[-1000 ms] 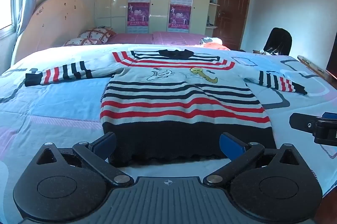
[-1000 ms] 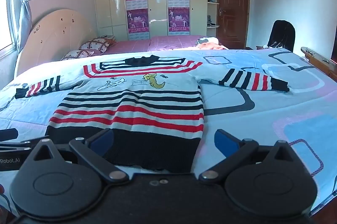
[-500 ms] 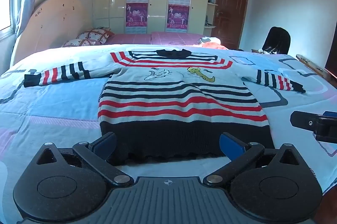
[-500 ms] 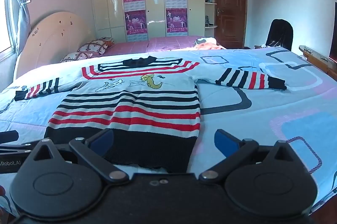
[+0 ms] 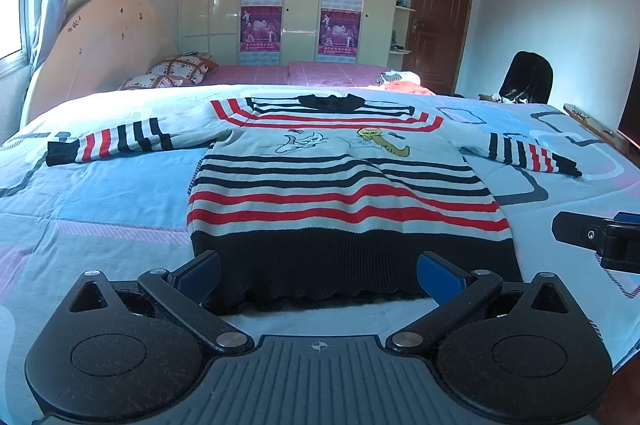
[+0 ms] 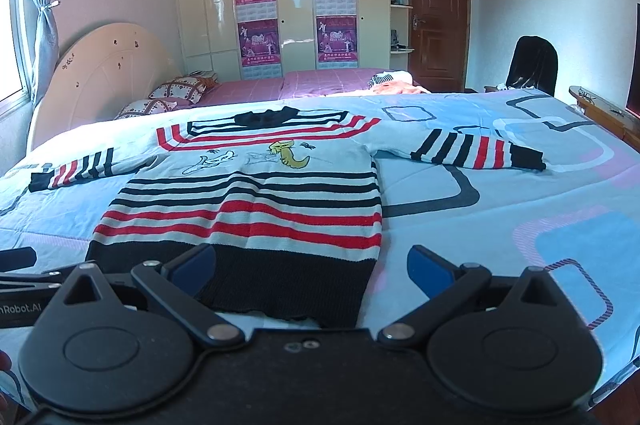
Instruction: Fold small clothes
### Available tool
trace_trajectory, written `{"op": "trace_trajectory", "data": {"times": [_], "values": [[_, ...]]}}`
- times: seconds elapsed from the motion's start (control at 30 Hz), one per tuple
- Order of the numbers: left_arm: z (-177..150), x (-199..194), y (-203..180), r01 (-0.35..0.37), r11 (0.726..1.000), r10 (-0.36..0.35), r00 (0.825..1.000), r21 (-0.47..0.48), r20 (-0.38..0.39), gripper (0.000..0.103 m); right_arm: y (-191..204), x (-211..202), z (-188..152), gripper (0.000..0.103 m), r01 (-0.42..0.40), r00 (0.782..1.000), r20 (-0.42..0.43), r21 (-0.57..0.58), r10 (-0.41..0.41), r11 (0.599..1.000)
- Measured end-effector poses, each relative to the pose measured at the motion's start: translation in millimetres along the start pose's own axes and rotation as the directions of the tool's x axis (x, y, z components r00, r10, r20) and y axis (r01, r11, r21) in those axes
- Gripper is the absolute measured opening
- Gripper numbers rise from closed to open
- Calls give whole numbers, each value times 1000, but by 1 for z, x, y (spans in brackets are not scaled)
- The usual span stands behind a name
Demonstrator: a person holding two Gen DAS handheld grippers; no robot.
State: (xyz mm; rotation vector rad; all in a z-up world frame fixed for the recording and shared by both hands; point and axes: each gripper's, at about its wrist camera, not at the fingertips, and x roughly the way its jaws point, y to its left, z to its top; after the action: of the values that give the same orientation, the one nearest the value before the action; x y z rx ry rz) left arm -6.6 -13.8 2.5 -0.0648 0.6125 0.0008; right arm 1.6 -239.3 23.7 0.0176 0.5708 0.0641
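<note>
Blue bed cover (image 5: 100,193) with grey and pink squares fills the room's middle, and a striped sweater (image 5: 340,185) lies flat on it, front up, with its black bottom band close to the near edge of the bed.

Going left to right: the left sleeve (image 5: 108,143) sticks straight out toward the left edge. The left gripper (image 5: 318,275) sits low at the near edge, its blue fingers wide apart with nothing in them, right in front of the black band. Next comes the right gripper (image 6: 310,267), also spread wide and empty, by the near right corner of the sweater. The right sleeve (image 6: 476,149) points out toward the right edge of the bed.

No fold is made yet (not one sleeve is tucked in). I think the job is only starting: both sleeves need to come in, and then the body needs folding up.
</note>
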Motion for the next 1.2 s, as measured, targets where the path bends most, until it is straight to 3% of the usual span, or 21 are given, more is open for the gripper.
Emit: {"op": "trace_trajectory", "data": {"times": [1.2], "values": [[1, 0, 1, -1, 1000, 0, 1000, 10, 10, 103, 2, -1, 1, 102, -4, 1000, 6, 0, 4, 1000]]}}
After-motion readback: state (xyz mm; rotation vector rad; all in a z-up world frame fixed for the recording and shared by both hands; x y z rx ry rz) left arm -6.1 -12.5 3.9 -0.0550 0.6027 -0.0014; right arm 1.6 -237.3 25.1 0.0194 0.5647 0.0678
